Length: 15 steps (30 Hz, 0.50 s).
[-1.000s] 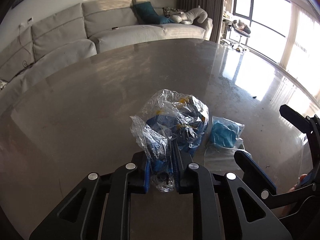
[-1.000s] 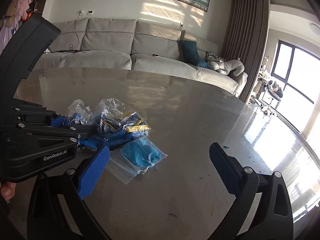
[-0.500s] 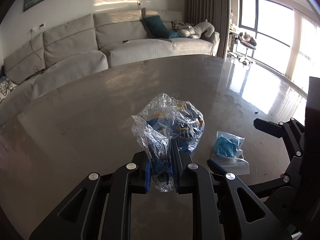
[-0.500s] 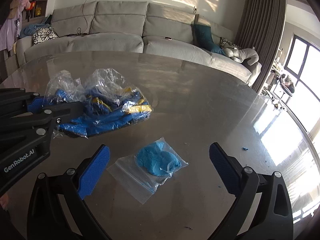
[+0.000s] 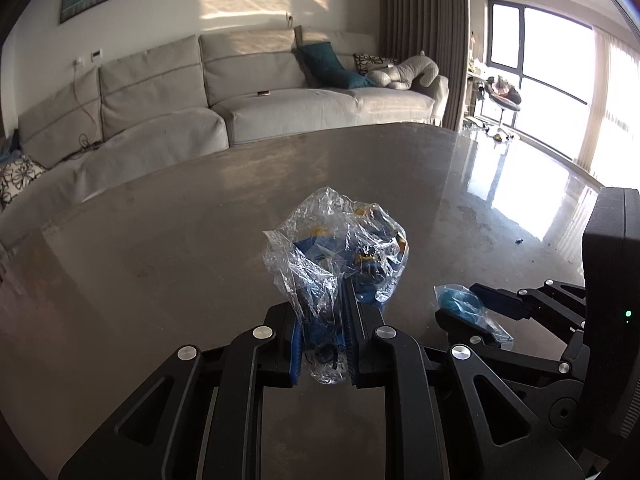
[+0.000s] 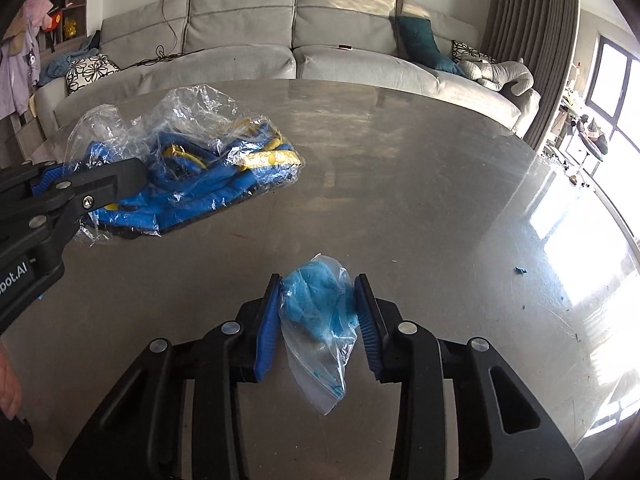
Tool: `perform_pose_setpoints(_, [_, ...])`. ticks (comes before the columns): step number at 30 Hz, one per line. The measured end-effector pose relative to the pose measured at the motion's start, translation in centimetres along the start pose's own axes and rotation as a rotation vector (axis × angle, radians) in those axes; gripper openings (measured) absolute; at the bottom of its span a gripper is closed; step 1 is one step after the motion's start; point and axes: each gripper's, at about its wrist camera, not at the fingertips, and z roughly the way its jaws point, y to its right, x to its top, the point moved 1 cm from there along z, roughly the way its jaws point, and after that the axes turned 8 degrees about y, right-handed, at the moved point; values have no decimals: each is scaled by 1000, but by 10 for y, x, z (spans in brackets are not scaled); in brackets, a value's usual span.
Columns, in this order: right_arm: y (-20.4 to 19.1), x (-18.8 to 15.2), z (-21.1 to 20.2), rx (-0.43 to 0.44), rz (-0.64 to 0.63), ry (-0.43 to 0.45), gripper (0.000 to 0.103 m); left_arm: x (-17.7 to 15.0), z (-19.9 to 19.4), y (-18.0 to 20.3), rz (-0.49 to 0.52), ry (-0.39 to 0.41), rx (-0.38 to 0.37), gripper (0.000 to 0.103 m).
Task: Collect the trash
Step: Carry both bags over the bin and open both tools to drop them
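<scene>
1. right tool (image 6: 318,312): jaws have just been closing, pads now against the small bag (image 6: 320,320) between them, its long axis trailing back toward the tool, on the bench (image 6: 440,200).
2. left tool (image 5: 322,344): clamped on the crumpled wrapper (image 5: 340,256), held off the bench, up and left of the right tool.

Small blue speck (image 6: 519,270) on table (image 6: 440,184): too small to identify; hand (image 6: 8,384) cut off at edge.

Right gripper (image 6: 318,312), jaws just closing, blue pads now pressed on both sides of small zip bag (image 6: 320,320) of blue wadding (clear tail drooping back toward the tool). Ahead and left, left gripper (image 6: 86,184) clamped on crinkled clear bag (image 6: 192,160) of blue-and-yellow stuff, lifted over the grey table (image 6: 440,200).
</scene>
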Motion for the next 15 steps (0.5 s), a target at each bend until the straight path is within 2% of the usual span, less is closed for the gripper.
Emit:
perform_pose_setpoints(8, [8, 5, -59, -33, 25, 147, 34, 7, -28, 5, -11, 47, 3, 16])
perform_pose_setpoints(15, [22, -1, -112, -87, 26, 225, 34, 11, -58, 27, 2, 77, -51, 16])
